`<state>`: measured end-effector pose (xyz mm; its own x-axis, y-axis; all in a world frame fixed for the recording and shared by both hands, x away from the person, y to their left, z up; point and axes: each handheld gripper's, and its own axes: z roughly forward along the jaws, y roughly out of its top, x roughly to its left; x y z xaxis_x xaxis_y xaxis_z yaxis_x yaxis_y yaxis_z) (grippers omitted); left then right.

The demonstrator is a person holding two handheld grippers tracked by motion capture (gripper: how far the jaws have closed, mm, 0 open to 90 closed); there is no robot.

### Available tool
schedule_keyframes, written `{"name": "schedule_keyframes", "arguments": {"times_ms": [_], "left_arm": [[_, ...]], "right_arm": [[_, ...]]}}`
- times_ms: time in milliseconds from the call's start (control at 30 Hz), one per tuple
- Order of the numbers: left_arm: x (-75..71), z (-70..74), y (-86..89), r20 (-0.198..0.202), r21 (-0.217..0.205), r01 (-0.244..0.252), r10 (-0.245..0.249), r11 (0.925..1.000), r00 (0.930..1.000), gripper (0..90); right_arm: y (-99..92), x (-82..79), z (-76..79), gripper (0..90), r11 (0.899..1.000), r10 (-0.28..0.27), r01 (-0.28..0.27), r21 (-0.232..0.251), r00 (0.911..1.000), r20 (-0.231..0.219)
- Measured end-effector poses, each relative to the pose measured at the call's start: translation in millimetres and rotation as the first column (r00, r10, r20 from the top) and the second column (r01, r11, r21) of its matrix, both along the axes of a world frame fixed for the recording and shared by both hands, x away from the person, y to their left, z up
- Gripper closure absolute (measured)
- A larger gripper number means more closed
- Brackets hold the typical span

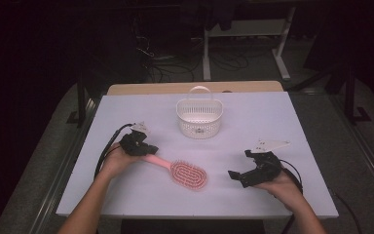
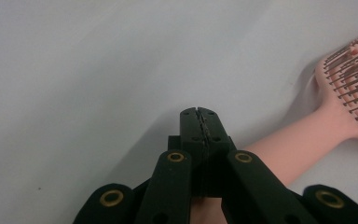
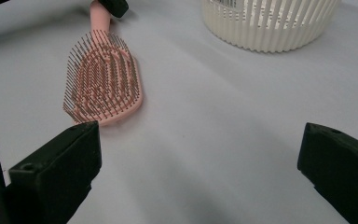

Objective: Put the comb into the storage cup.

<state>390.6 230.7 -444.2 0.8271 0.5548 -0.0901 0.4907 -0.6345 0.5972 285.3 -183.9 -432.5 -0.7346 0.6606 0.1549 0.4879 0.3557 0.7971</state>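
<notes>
Right now we hold a gripper in each hand over the white table. Our left gripper sits at the handle end of the pink hairbrush. In the left gripper view its jaws are pressed together, tips meeting with no gap, and the brush handle runs out from under them toward the right, where the bristled head begins. The handle passes beneath the linkage; we cannot tell from that view whether it is pinched or only lying under the closed tips. In the right gripper view, a black part of the left gripper covers the far end of the handle.

Our right gripper rests low beside the table surface, well apart from the brush, with the brush head lying off to its left. Its jaws stand wide apart with bare table between them. From this gripper the brush head lies ahead and to the left, bristles up, just beyond the left jaw. The white slotted basket with its loop handle stands farther ahead and to the right, apart from the brush and from both grippers.
</notes>
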Motion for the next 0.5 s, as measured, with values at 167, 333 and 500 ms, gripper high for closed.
{"name": "schedule_keyframes", "arguments": {"times_ms": [167,333,500], "left_arm": [[-1.5,-0.3,1.9,-0.007,0.01,0.005,-0.005,0.9999,1.0,90.0],[-4.8,-0.6,4.6,-0.015,0.01,0.008,-0.008,0.9999,0.9999,90.0],[-8.9,-1.2,10.0,-0.026,0.006,0.007,-0.007,1.0,0.9996,90.0]], "right_arm": [[0.0,-0.1,-0.1,0.0,1.0,0.0,0.0,-0.001,1.0,-0.001],[-0.3,-0.4,-0.1,0.0,1.0,-0.002,0.002,0.002,1.0,-0.001],[-0.3,-0.3,-0.4,0.0,1.0,-0.003,0.003,0.0,1.0,-0.002]]}}
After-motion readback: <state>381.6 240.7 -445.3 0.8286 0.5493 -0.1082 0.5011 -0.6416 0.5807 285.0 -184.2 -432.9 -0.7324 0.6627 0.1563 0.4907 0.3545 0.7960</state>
